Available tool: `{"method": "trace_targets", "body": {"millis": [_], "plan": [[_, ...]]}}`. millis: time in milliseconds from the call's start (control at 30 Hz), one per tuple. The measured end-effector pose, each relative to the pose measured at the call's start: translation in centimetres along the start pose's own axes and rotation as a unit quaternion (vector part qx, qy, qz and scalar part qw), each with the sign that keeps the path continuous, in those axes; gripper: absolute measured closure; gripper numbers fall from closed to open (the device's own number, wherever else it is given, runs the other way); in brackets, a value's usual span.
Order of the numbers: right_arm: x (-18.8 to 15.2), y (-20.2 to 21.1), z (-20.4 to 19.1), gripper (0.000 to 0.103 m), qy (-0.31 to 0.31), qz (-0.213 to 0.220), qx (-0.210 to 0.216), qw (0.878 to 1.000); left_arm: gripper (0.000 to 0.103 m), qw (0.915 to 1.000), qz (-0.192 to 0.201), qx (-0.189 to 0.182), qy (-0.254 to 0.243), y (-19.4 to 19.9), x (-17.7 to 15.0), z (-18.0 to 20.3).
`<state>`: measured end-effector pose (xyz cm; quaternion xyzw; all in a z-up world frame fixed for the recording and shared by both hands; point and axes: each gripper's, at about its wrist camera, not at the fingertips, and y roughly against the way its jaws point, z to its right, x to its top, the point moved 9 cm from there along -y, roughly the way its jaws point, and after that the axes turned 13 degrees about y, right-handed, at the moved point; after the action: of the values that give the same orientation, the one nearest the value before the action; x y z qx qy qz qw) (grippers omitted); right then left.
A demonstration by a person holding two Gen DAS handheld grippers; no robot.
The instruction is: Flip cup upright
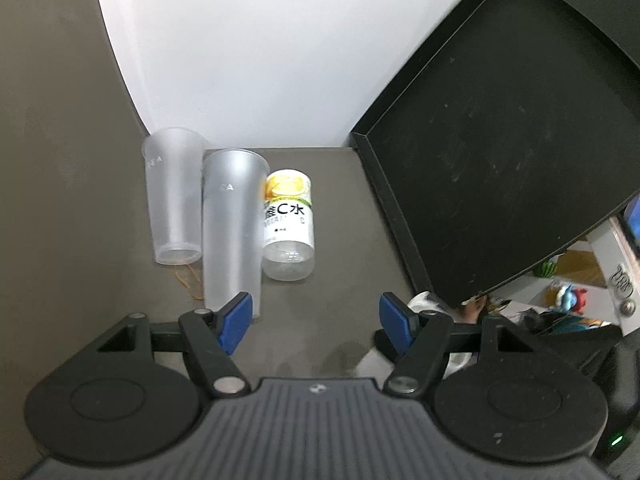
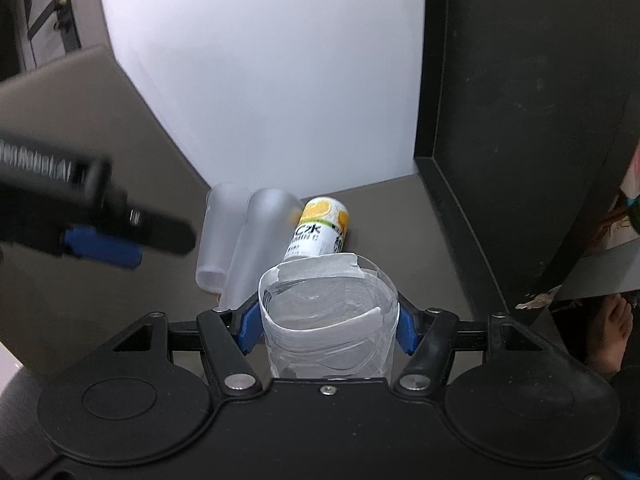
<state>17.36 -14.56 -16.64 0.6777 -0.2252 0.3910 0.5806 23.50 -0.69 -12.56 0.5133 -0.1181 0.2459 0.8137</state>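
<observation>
My right gripper (image 2: 328, 320) is shut on a clear plastic cup (image 2: 328, 316) wrapped in white tape. Its open mouth faces forward and up, and it is held above the grey table. My left gripper (image 1: 316, 316) is open and empty over the table; it also shows blurred at the left of the right wrist view (image 2: 100, 246). Two frosted tall cups (image 1: 232, 232) (image 1: 174, 196) stand on the table ahead of the left gripper. The nearer one is just beyond its left fingertip (image 1: 236, 316).
A small bottle (image 1: 288, 224) with a yellow and white label stands beside the frosted cups. A black tray-like panel (image 1: 500, 152) leans at the right. A white wall backs the table. An orange rubber band (image 1: 188, 278) lies by the cups.
</observation>
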Motion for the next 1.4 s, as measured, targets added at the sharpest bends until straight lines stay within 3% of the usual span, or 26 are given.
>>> {"method": "trace_targets", "body": {"millis": [567, 967, 1400], "plan": [[-2.0, -3.8, -2.5, 0.04, 0.075, -0.026, -0.022, 0.997, 0.034, 0.9966, -0.07, -0.042, 0.004, -4.2, -2.3, 1.1], [-2.5, -4.6, -3.4, 0.038, 0.097, -0.035, -0.022, 0.994, 0.034, 0.9918, -0.126, -0.02, -0.005, -7.6, -5.5, 0.5], [-2.8, -5.0, -3.4, 0.035, 0.08, -0.072, -0.008, 0.994, 0.034, 0.9914, -0.131, -0.006, -0.008, -8.3, -6.6, 0.5]]}}
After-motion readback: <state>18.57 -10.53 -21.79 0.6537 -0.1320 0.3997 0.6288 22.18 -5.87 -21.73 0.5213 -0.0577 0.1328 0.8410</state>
